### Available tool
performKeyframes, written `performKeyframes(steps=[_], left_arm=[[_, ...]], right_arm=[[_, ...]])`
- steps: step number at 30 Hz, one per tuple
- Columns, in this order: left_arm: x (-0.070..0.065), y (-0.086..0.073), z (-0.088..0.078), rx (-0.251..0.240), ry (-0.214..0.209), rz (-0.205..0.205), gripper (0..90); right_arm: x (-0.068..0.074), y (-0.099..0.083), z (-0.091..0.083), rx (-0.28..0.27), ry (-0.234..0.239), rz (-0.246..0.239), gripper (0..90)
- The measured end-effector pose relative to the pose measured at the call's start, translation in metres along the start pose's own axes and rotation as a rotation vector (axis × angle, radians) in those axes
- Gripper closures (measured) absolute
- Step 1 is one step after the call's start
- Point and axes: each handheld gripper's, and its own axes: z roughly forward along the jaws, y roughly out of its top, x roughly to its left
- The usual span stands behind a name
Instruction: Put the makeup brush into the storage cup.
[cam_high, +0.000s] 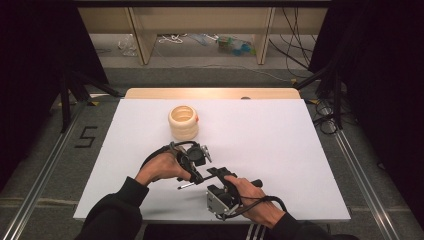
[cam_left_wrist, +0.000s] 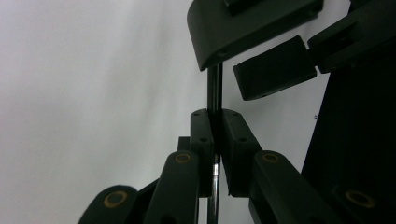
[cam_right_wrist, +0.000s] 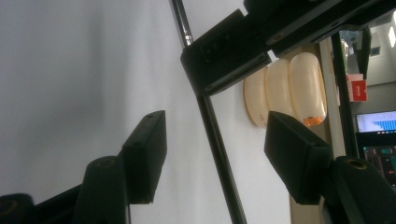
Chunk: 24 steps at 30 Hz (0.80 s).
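Surface: white rectangular tabletop (cam_high: 280, 150) on a pale wooden table, with grey floor and dark curtains around it; the person's dark sleeves come in over the near edge.

Right gripper: right gripper (cam_high: 216, 172), nearest the person in the high view, held in the right hand (cam_high: 250, 197) low over the near part of the tabletop, jaws pointing away and leftward toward the other gripper.

Right jaws: released, the two black pads (cam_right_wrist: 144, 156) standing apart on either side of the thin black rod (cam_right_wrist: 219, 154) without touching it.

Rod: thin black rod with a shiny metal end, seen in the high view (cam_high: 186, 185) sticking out toward the person from under the left gripper, just above the tabletop; in the right gripper view it runs up between the right pads to the left gripper's jaws.

Left gripper: left gripper (cam_high: 196, 176), just beyond and left of the right one, held in the left hand (cam_high: 162, 167), jaws pointing toward the right gripper.

Left jaws: clenched on the thin black rod, pads (cam_left_wrist: 201, 135) pressing it from both sides in the left gripper view.

Far object: cream ribbed ring-shaped holder (cam_high: 183, 121) with a small orange spot on its side, standing well apart from both grippers on the far half of the tabletop.
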Motion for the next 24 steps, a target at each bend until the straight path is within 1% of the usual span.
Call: performKeyframes(steps=[2,3,4,6,7,8,9,10,11,12,13,14,17,18,19,20,22,23,24], left_arm=[[-0.0001,0.0001,-0.001,-0.007,0.002,-0.002,83.5],[-0.0004,0.0003,-0.0018,-0.003,-0.002,0.002,83.5],[-0.001,0.0004,-0.0023,-0.004,-0.002,0.004,83.5],[-0.0018,0.0008,-0.0037,-0.015,0.0,0.008,83.5],[-0.0016,0.0011,-0.0046,-0.016,0.0,0.012,83.5],[-0.0024,0.0008,-0.0052,-0.018,0.0,0.003,83.4],[-0.0021,0.0007,-0.0052,-0.015,-0.002,0.007,83.4],[-0.0019,0.0007,-0.0056,-0.011,-0.002,0.006,83.4],[-0.0014,0.0005,-0.0051,-0.018,-0.001,0.005,83.5],[-0.0013,0.0004,-0.005,-0.013,-0.003,0.003,83.4],[-0.0007,0.0003,-0.0047,-0.017,0.0,0.003,83.5],[-0.0003,0.0005,-0.0051,-0.016,-0.002,0.004,83.4],[-0.0005,0.0006,-0.0054,-0.018,-0.002,0.003,83.5],[-0.0004,0.001,-0.0058,-0.008,-0.003,0.006,83.5],[-0.0003,0.0008,-0.0052,-0.01,-0.005,0.005,83.5],[0.0006,0.0007,-0.005,-0.006,-0.005,0.009,83.4],[0.0015,0.0,-0.004,-0.005,-0.007,0.005,83.4],[0.0018,-0.0002,-0.0037,-0.006,-0.006,0.004,83.5],[0.0019,-0.0002,-0.004,0.0,-0.007,0.005,83.4]], right_arm=[[-0.0009,0.0009,0.001,-0.001,-0.01,-0.026,42.5],[0.0002,0.0015,0.0009,0.005,-0.01,-0.022,43.4],[-0.0001,0.0023,0.0008,0.012,-0.022,-0.03,44.2],[0.0004,0.0027,0.0008,0.019,-0.015,-0.034,45.7],[0.0003,0.0031,0.0006,0.023,-0.021,-0.041,47.0],[0.0,0.0034,0.0008,0.019,-0.028,-0.056,47.6],[0.0011,0.0036,0.0017,0.011,-0.025,-0.04,48.2],[-0.0004,0.0038,0.0022,0.004,-0.024,-0.068,48.9],[0.0001,0.004,0.0017,0.013,-0.026,-0.067,49.8],[0.0012,0.0046,0.0008,0.034,-0.042,-0.063,50.7],[0.0018,0.0049,0.0011,0.04,-0.05,-0.063,51.8],[0.0023,0.005,0.0015,0.04,-0.049,-0.056,52.7],[-0.0004,0.0055,0.0026,0.026,-0.039,-0.098,55.5],[0.0001,0.0057,0.0035,0.023,-0.037,-0.095,56.1],[0.0024,0.0062,0.003,0.049,-0.026,-0.069,56.8],[0.0028,0.0068,0.0033,0.056,-0.031,-0.069,57.7],[0.0022,0.0069,0.0057,0.04,-0.012,-0.085,59.3],[0.0025,0.0073,0.0058,0.052,-0.003,-0.089,59.8],[0.003,0.007,0.0068,0.044,-0.015,-0.101,60.5]])
